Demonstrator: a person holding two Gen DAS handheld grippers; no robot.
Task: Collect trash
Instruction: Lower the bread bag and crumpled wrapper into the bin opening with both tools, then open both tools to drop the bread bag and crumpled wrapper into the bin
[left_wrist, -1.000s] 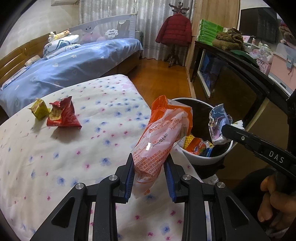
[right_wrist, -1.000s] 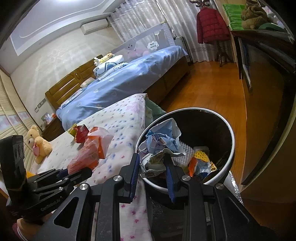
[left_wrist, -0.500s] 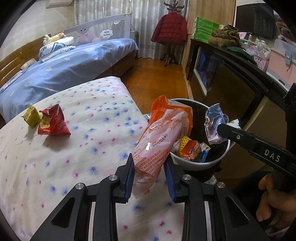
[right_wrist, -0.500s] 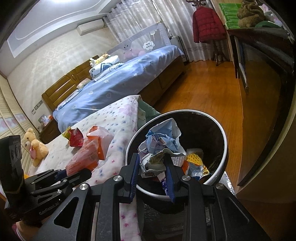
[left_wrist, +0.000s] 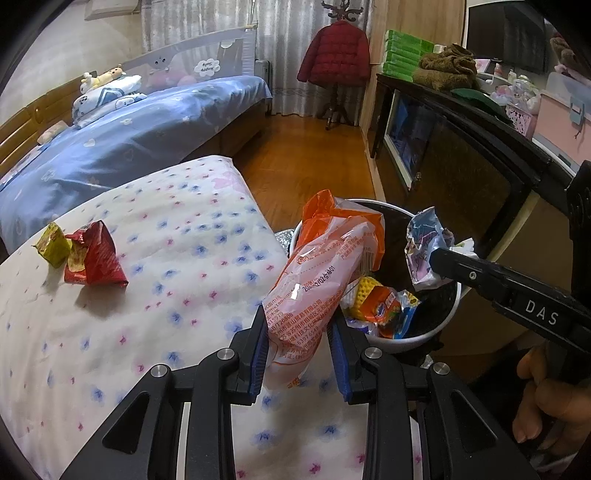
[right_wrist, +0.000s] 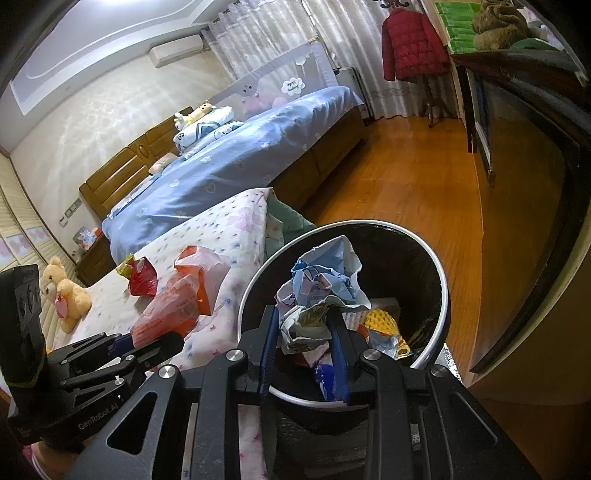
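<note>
**Two wrappers held at the bin**

A bedroom; floral-sheeted bed (left_wrist: 110, 332) beside a trash bin (right_wrist: 255, 291). Left gripper (left_wrist: 299, 354) fingers pinch the orange wrapper (left_wrist: 325, 266) near its lower end at the rim; right gripper (right_wrist: 303, 354) clamps the crumpled blue-white wrapper (right_wrist: 325, 280) over the bin. Both look light, crinkly, slippery. The red wrapper (left_wrist: 94, 258) lies on the bed.

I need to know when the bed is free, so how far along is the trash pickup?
Done: several wrappers already lie in the round white-rimmed bin. In hand: the left gripper grips an orange-and-white plastic bag near the bin's rim, and the right gripper holds a crumpled blue-and-white wrapper above the bin. Left: a red foil packet and a small yellow-green packet on the flowered bedspread.
</note>
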